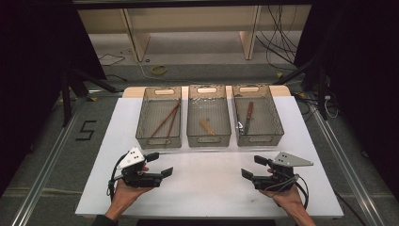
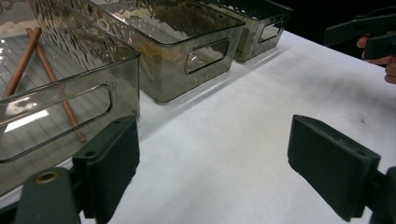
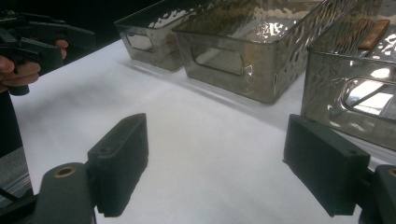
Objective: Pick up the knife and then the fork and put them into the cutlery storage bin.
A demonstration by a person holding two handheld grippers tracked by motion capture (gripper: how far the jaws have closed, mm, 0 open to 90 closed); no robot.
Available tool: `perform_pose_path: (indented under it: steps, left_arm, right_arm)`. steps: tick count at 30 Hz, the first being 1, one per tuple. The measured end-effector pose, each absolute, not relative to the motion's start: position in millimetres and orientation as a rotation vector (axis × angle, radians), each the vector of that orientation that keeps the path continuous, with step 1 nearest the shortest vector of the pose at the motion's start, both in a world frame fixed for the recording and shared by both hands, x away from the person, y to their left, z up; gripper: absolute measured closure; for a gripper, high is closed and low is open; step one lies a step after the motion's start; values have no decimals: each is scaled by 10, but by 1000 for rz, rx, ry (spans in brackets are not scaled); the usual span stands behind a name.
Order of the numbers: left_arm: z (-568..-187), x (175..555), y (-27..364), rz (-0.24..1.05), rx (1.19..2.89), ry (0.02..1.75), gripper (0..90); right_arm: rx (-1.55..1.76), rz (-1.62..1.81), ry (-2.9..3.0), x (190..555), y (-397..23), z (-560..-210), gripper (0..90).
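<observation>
Both jaws apart, nothing held: left tool [image 1: 163,164], right tool [image 1: 251,166]; risk ahead: clipping the bin [image 1: 159,117] rim beyond, scattering chopsticks [image 1: 167,119]; cause: low approach.

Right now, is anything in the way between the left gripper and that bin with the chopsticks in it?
Only the bin's own near wall. The left gripper, jaws open and holding nothing, hovers over bare white table just in front of the left bin. The chopsticks lie inside, so reaching them means going over the rim.
</observation>
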State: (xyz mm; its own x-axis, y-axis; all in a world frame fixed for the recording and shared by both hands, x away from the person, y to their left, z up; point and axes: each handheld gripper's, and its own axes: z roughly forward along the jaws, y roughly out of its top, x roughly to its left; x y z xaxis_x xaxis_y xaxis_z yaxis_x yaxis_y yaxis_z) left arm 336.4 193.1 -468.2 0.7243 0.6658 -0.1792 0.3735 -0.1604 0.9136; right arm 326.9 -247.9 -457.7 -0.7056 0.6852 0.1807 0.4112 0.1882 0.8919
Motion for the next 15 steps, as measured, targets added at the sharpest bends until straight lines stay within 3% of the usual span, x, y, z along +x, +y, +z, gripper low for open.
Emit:
perform_pose_path:
  steps: [15]
  left_arm:
    - [-4683, 3365, 1930, 318, 1778, 821, 161]
  right_arm:
    - [1048, 1521, 2198, 3279, -2481, -4574, 226]
